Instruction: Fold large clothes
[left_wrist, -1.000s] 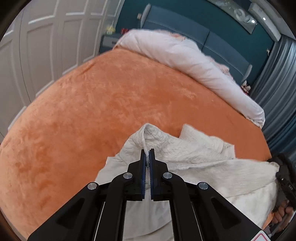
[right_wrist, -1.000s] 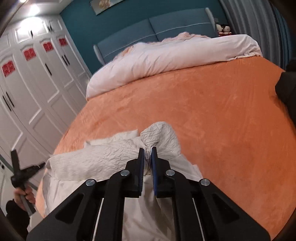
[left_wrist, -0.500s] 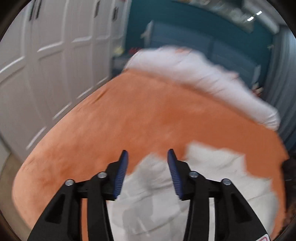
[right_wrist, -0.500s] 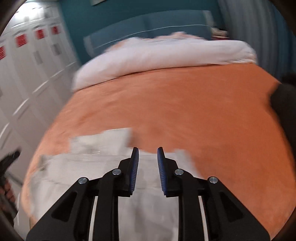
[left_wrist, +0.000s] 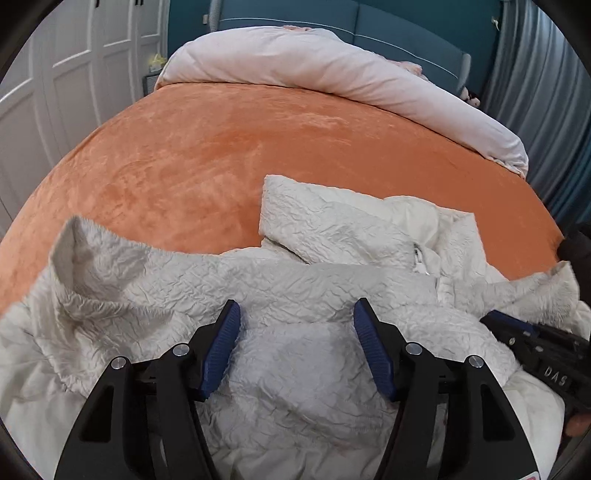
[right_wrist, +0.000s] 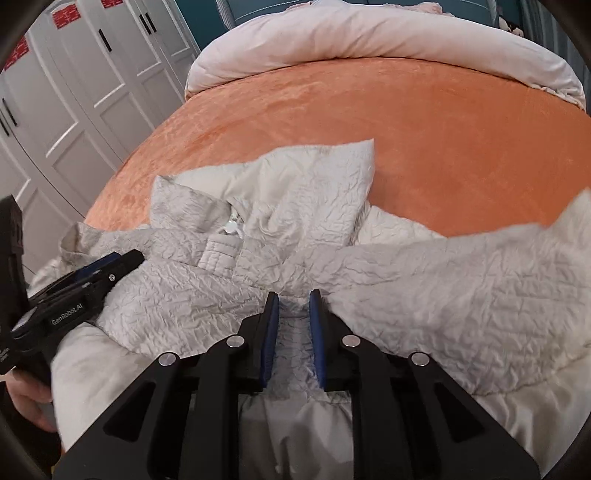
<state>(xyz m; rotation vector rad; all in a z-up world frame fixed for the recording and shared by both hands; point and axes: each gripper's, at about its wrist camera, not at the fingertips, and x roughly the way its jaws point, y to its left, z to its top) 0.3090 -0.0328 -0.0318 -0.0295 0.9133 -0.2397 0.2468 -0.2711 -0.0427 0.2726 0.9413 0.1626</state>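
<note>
A large crinkled off-white jacket (left_wrist: 317, 266) lies crumpled on the near part of an orange bed, its sleeves folded across the body; it also shows in the right wrist view (right_wrist: 303, 229). My left gripper (left_wrist: 295, 325) is open wide and empty just above the jacket's folded sleeves. My right gripper (right_wrist: 291, 310) is open with a narrower gap, empty, over the jacket's middle. The right gripper also shows at the right edge of the left wrist view (left_wrist: 532, 336), and the left gripper at the left of the right wrist view (right_wrist: 107, 269).
The orange blanket (left_wrist: 221, 147) covers the bed beyond the jacket. A rolled white duvet (left_wrist: 332, 70) lies along the head of the bed. White wardrobe doors (right_wrist: 74, 92) stand to the left and grey curtains (left_wrist: 546, 92) to the right.
Both grippers have let go of the jacket's bunched sleeve ends and opened. The sleeves now lie dropped across the jacket, and both grippers have pulled back toward me.
</note>
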